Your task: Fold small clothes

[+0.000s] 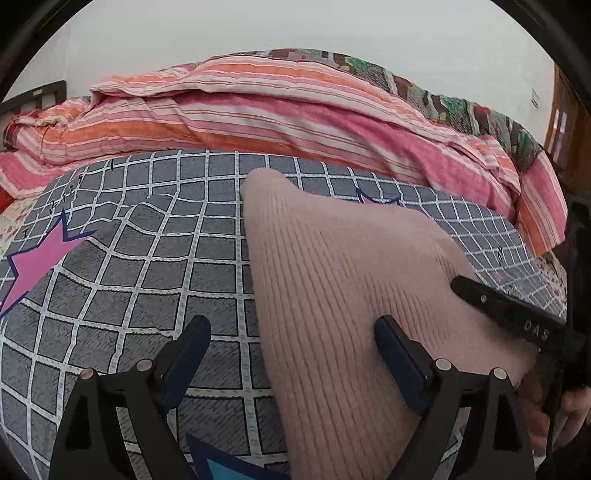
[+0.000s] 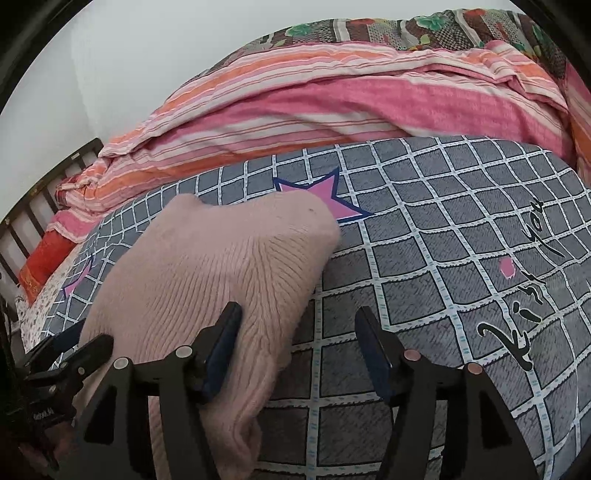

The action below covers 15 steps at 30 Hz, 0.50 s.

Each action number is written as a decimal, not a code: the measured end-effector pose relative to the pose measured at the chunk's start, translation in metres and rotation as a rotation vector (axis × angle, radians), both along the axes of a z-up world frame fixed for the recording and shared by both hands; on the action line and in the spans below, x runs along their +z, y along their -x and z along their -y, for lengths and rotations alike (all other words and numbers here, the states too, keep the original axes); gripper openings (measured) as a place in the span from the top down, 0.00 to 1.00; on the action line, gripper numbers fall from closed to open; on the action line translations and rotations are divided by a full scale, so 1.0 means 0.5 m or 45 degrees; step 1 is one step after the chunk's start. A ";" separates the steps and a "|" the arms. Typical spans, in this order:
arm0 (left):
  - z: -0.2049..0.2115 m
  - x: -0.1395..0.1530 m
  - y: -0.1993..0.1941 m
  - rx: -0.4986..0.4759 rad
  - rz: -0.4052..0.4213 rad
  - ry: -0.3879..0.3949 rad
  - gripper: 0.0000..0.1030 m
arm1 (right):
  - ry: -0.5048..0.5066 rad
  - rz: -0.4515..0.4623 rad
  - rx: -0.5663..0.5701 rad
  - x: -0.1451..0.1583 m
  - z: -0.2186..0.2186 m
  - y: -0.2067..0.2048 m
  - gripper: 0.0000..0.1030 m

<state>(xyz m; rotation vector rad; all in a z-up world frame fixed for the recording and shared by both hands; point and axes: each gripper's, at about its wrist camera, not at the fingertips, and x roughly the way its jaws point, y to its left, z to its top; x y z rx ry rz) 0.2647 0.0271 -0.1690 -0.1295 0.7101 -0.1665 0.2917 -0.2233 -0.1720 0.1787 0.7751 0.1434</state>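
A pale pink ribbed knit garment (image 1: 332, 280) lies folded on the grey checked bed cover (image 1: 147, 277). It also shows in the right wrist view (image 2: 221, 266). My left gripper (image 1: 291, 328) is open, its jaws straddling the garment's left edge, with the right finger over the knit. My right gripper (image 2: 299, 325) is open, straddling the garment's right edge, with the left finger on the knit. The right gripper's finger (image 1: 509, 314) reaches into the left wrist view from the right. The left gripper (image 2: 70, 350) shows at the left of the right wrist view.
A pile of pink and orange striped bedding (image 1: 258, 110) lies behind the cover, also in the right wrist view (image 2: 332, 103). A floral quilt (image 2: 443, 26) sits behind it. A dark slatted bed frame (image 2: 44, 192) stands at the left. The cover (image 2: 461, 258) has pink stars and black lettering.
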 end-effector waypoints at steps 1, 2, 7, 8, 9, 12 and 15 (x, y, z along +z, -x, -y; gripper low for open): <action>0.000 0.000 -0.001 0.007 0.004 0.002 0.11 | 0.004 0.003 0.000 0.000 -0.001 0.002 0.41; 0.001 0.001 -0.001 0.016 0.010 0.002 0.11 | 0.007 0.004 0.000 0.001 -0.001 0.003 0.41; 0.001 0.001 -0.004 0.058 0.025 0.018 0.11 | 0.009 0.008 -0.009 0.000 0.003 0.009 0.34; 0.001 0.000 -0.006 0.062 0.021 0.025 0.11 | 0.004 0.010 -0.010 0.000 0.004 0.011 0.33; 0.001 -0.001 -0.007 0.063 0.018 0.030 0.11 | 0.003 0.011 -0.012 -0.001 0.004 0.010 0.32; 0.001 -0.004 -0.008 0.064 0.014 0.035 0.11 | 0.010 0.023 -0.022 -0.003 0.004 0.013 0.30; 0.000 -0.006 -0.007 0.063 0.010 0.041 0.11 | 0.005 0.020 -0.026 -0.005 0.006 0.011 0.27</action>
